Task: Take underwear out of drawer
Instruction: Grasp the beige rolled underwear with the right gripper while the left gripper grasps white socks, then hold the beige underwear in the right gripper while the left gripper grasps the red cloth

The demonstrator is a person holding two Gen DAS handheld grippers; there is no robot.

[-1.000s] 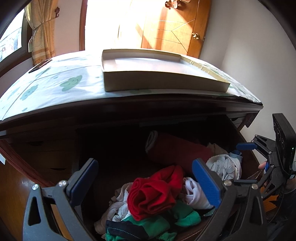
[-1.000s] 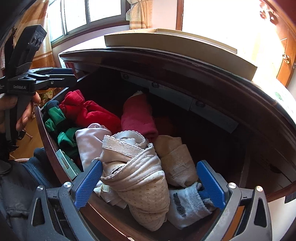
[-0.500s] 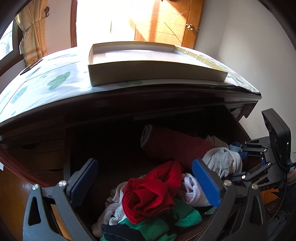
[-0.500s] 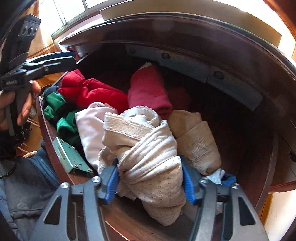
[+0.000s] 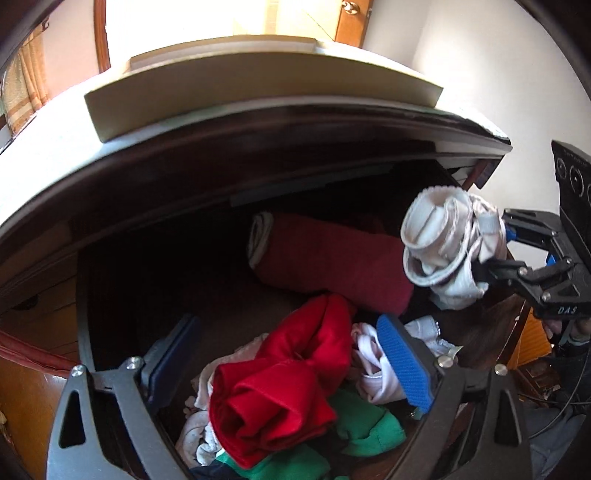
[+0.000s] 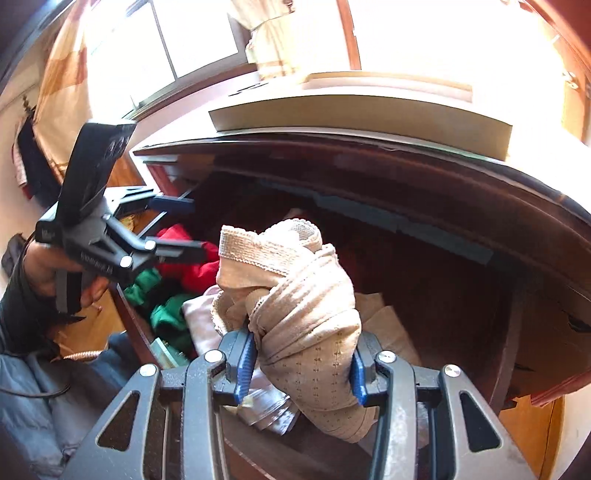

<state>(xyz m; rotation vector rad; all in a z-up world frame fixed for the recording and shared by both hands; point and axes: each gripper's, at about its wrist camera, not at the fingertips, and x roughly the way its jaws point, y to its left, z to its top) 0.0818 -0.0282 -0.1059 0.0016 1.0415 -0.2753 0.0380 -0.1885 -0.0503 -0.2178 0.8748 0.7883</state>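
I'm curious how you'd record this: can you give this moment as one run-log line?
right gripper: closing on beige underwear roll, raised above drawer | left gripper: closing, nothing gripped, over red garment

A dark wooden dresser fills the near scene, a shallow cream box on its top. Far left, a bright window with yellow curtains; far right, a wooden door beside a white wall
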